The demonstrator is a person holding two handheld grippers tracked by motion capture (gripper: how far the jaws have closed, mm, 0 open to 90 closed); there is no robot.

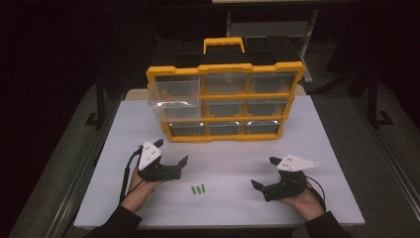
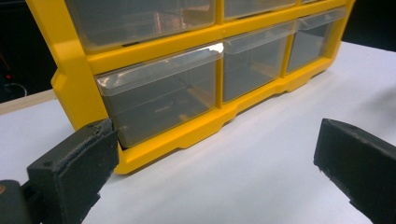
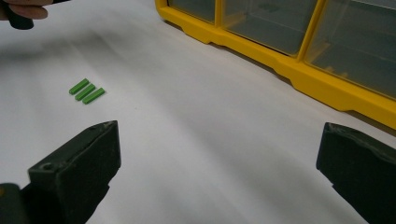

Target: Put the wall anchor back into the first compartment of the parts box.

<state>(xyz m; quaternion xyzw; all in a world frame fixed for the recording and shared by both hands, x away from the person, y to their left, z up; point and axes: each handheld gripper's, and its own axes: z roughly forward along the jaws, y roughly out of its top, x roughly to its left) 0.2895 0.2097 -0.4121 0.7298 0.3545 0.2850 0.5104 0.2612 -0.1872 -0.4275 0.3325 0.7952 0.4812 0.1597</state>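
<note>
Black tools [image 1: 171,156], white plates, dark sleeves

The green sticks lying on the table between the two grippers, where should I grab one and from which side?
Take an outer one of the three green sticks, probably the one nearest the right gripper. They lie flat, side by side and close together, so come from above with open jaws across its narrow width at mid-length. The neighbouring stick leaves little room for the inner jaw.

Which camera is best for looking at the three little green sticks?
The right gripper view. It shows the three green sticks close up, lying side by side on the white table, ahead of the open right tool. The high view shows the sticks small, between both tools. The left gripper view faces the yellow drawer cabinet instead.
</note>
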